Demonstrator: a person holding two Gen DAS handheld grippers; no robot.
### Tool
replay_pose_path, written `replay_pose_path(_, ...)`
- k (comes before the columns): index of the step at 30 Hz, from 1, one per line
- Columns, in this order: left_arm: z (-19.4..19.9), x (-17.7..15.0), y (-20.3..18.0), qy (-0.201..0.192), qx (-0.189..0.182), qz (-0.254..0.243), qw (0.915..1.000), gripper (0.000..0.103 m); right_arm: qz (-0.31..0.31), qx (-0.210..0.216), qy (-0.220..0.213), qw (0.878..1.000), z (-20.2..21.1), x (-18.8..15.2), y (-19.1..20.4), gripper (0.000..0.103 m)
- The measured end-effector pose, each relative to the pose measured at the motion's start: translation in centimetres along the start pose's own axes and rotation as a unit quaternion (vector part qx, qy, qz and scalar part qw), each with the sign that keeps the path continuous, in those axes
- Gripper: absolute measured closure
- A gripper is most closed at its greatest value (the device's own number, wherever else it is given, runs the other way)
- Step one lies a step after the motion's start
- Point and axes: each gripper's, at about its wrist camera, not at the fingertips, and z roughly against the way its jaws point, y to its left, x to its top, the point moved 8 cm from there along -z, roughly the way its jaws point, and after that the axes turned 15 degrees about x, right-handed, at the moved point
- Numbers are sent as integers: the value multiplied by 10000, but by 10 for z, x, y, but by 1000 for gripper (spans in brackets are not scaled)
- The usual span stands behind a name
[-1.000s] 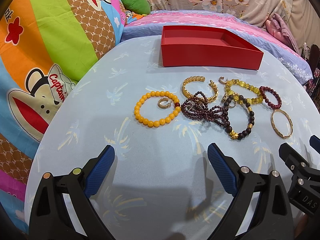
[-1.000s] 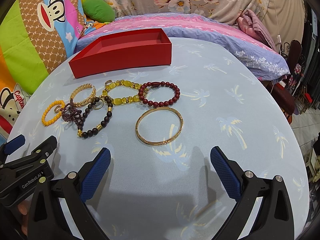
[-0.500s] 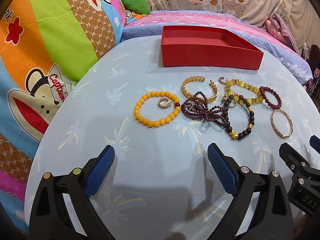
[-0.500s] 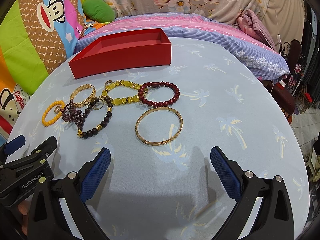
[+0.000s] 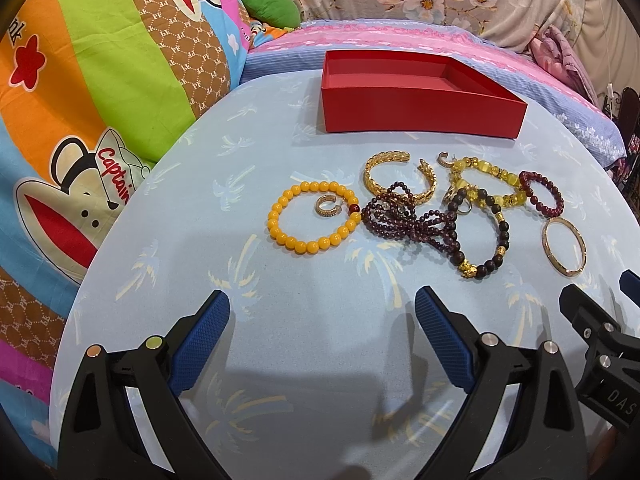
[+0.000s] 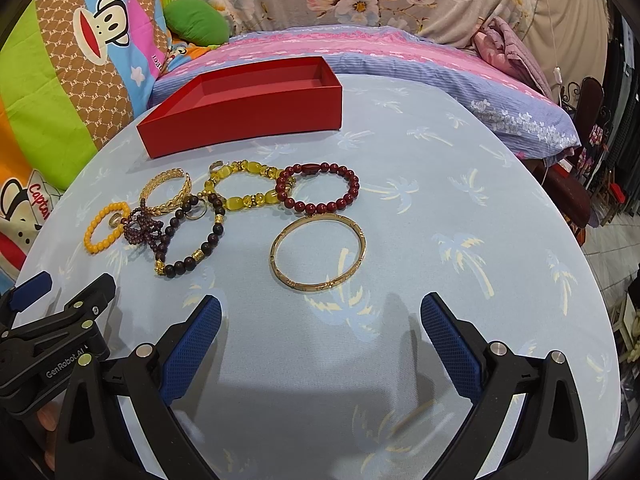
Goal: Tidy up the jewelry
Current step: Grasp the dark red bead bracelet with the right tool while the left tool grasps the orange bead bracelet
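Both grippers hang wide apart and hold nothing above the near edge of the round table [image 6: 460, 184]: the left gripper [image 5: 322, 322] and the right gripper [image 6: 320, 328]. The bracelets lie in a cluster mid-table, the gold bangle [image 6: 318, 254] at 12 o'clock of the right gripper. The red box [image 5: 420, 100] stands empty beyond them, at 12 o'clock.

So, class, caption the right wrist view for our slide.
Open right hand-held gripper hovers before a plain gold bangle, beaded bracelets and an empty red cardboard box on a palm-print tablecloth.
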Motion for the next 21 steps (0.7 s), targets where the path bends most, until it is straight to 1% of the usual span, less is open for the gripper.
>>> replay_pose_path(6, -1, 1, 2, 9, -60, 69, 10000, 14, -26, 23, 2, 10000, 0, -1, -2, 7)
replay_pose_path(9, -1, 2, 7, 14, -140, 197, 9997, 13, -57, 62, 12, 10000, -1, 0, -2, 7)
replay_pose_path(13, -5, 5, 17, 4, -55, 186, 9998, 13, -6, 23, -11, 10000, -1, 5, -4, 7)
replay_pose_path(16, -7, 12, 26, -27, -11, 194, 9998, 12, -42, -23, -40, 10000, 0, 12, -11, 7)
replay_pose_path(21, -18, 26, 42, 116, -76, 438, 9989, 12, -305, -19, -49, 9995, -5, 24, -29, 7)
